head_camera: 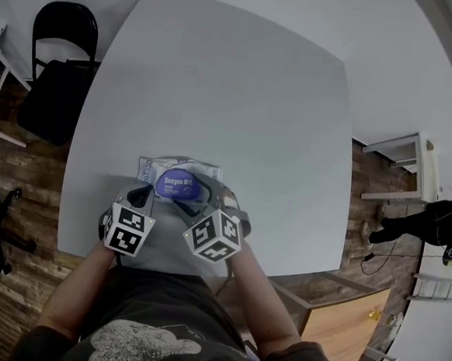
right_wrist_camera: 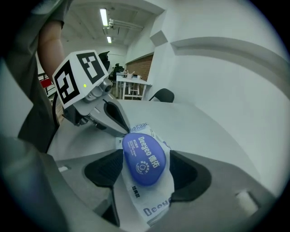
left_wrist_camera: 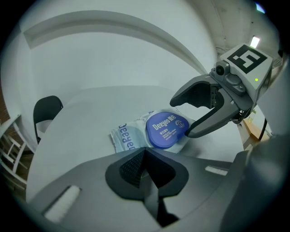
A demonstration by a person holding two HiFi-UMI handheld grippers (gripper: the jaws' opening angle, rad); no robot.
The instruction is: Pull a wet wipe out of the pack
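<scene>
Nearest the head camera, both grippers sit over the near table edge; left gripper (left_wrist_camera: 144,153) is clenched, nothing between its jaws, tip at the pack's corner beside the lid; right gripper (right_wrist_camera: 145,159) is released, jaws wide on either side of the blue oval lid (head_camera: 178,185); wet-wipe pack (head_camera: 155,166) lies flat on the white table (head_camera: 219,74); lid reads "Deeyeo" in white; pack film repeats "Deeyeo" in blue; smaller print is illegible.
</scene>
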